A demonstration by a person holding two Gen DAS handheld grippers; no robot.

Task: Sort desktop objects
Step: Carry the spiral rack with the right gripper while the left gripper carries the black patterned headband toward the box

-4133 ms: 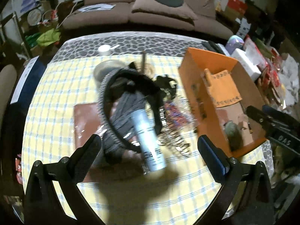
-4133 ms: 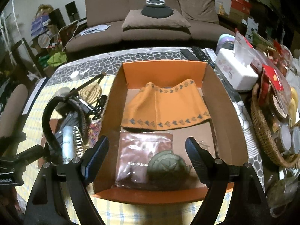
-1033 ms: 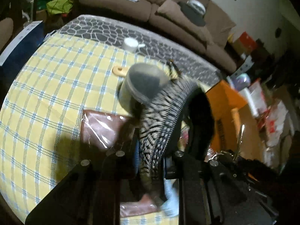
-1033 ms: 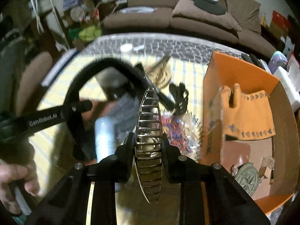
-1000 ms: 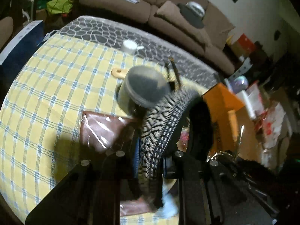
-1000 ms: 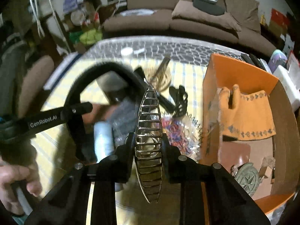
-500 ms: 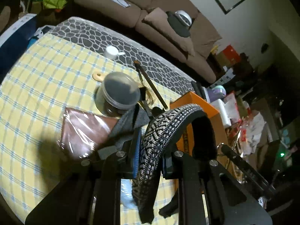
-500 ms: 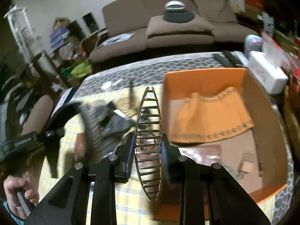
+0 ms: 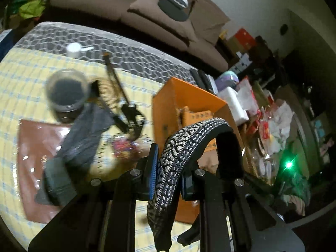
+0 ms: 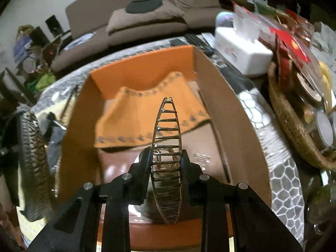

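My right gripper point(image 10: 166, 157) pinches the gold hair clip point(image 10: 167, 159) above the orange box point(image 10: 229, 113); my left gripper point(image 9: 168, 168) clamps the patterned headband point(image 9: 178, 147) beside it. Thin wire may twist free; the dangling headband may snag the box wall.

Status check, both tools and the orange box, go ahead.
Left tool shut on patterned headband, beside the orange box. Right tool shut on gold hair clip, above the box interior. Orange cloth lies inside.

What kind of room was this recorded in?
Most likely a home living room: a brown fabric sofa with cushions behind a yellow checked tablecloth, a white tissue box and clutter piled beside it.
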